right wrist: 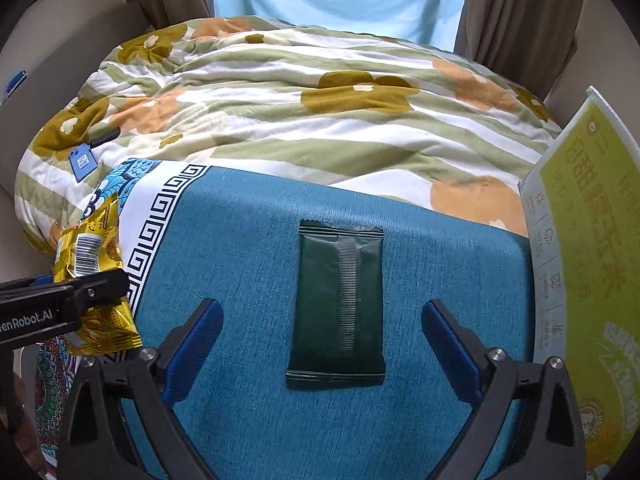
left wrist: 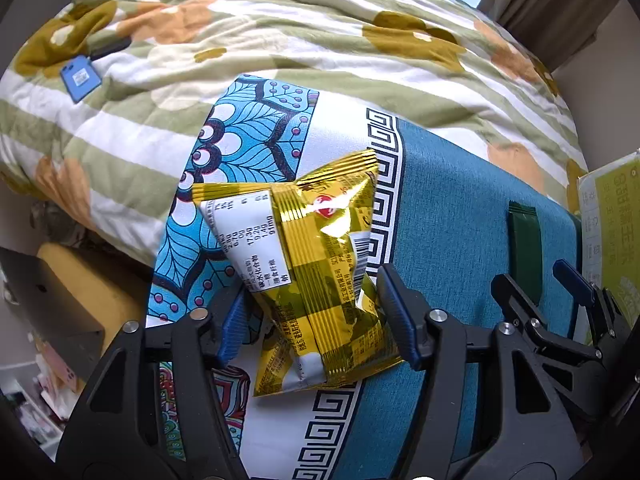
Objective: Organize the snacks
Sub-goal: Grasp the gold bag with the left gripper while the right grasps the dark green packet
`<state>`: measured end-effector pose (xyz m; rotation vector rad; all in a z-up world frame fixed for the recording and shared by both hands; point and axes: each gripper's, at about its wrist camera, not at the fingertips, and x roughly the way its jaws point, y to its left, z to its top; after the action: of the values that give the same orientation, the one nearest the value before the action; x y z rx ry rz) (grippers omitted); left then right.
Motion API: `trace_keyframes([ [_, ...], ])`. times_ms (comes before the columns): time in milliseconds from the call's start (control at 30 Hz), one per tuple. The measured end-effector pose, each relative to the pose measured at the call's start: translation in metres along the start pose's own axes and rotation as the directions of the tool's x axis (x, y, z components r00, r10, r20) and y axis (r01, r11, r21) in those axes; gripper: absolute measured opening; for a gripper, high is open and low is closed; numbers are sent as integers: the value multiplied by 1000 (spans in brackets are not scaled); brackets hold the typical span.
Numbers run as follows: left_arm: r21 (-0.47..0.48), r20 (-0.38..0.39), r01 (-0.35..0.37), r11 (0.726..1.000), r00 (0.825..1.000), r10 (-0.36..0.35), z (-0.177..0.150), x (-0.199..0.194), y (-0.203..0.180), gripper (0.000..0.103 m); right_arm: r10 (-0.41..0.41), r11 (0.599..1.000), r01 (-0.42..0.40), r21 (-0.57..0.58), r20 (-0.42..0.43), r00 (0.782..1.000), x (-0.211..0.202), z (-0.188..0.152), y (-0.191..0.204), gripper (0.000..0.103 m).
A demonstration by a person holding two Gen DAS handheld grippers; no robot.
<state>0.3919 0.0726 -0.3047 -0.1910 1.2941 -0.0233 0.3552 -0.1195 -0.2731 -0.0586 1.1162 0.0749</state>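
Note:
A gold foil snack bag sits between the blue pads of my left gripper, which is shut on its lower half over the patterned cloth. The bag also shows at the left of the right wrist view. A dark green flat snack packet lies on the blue cloth, between the spread fingers of my right gripper, which is open and touches nothing. The packet's edge shows in the left wrist view, with the right gripper beside it.
A yellow-green printed box stands at the right edge of the blue cloth; it also shows in the left wrist view. A flowered, striped quilt lies behind, with a blue phone on it. Curtains hang at the back.

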Motion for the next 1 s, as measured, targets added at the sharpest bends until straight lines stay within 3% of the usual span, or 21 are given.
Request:
trace_keyframes([
  [267,55,10,-10,998,1000,10,-2,-3,-2,46,-17,1000,17,3,-20,1000,11,-2,-1,76],
  [433,57,5,-6,998,1000,6,-2,-4,-3,45,-6,1000,6,10,-12,1000,14,1,-4,72],
  [567,62,5,-7,998,1000,6,-3,-4,-5,44,5,1000,-5,-1,0,1000,14,3,-2,59],
  [667,61,6,-7,998,1000,7,-3,-5,-6,44,18,1000,-18,-18,4,1000,13,4,1,43],
  [1000,75,63,-21,997,998,16,-10,-42,-7,44,63,998,-63,22,0,998,5,5,-1,41],
])
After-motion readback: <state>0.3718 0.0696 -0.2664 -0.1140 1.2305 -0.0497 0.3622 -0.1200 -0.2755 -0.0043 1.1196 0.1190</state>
